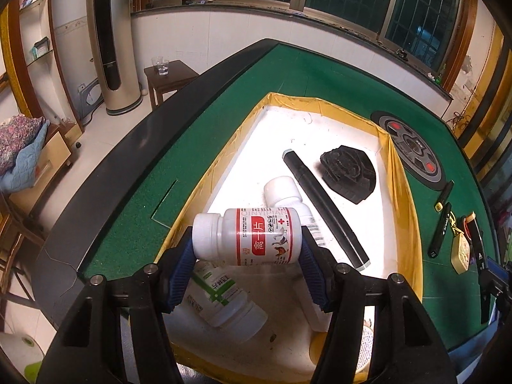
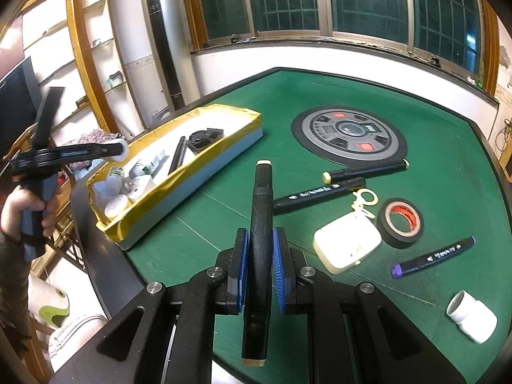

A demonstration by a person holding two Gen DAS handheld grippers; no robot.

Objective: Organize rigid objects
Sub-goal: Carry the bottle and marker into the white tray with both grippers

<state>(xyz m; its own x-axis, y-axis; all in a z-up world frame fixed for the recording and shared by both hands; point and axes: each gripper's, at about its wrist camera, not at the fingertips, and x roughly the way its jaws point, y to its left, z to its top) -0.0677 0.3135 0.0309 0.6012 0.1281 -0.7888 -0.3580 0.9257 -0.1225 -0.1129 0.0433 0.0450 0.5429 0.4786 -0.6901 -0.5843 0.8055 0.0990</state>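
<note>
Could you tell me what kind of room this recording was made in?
Most likely a home living room: a green-felt mahjong table with its central control dial, a floor-standing air conditioner and barred windows.

Left claw (image 1: 248, 249) clamped on bottle (image 1: 252, 240); right claw (image 2: 260, 268) clamped on marker (image 2: 260, 256).

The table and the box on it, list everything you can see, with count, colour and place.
Tray: one, yellow-edged, white inside, table's left.
Bottles in tray: at least two, white.
Marker in tray: one, black.
Black block: one, tray's far end.
Loose markers: three, black, on felt.
Tape roll: one, black.
Cream case: one.
Loose bottle: one, white.
Table: green felt.
Left hand-held gripper: holds red-labelled bottle.
Right hand-held gripper: holds black marker.
</note>
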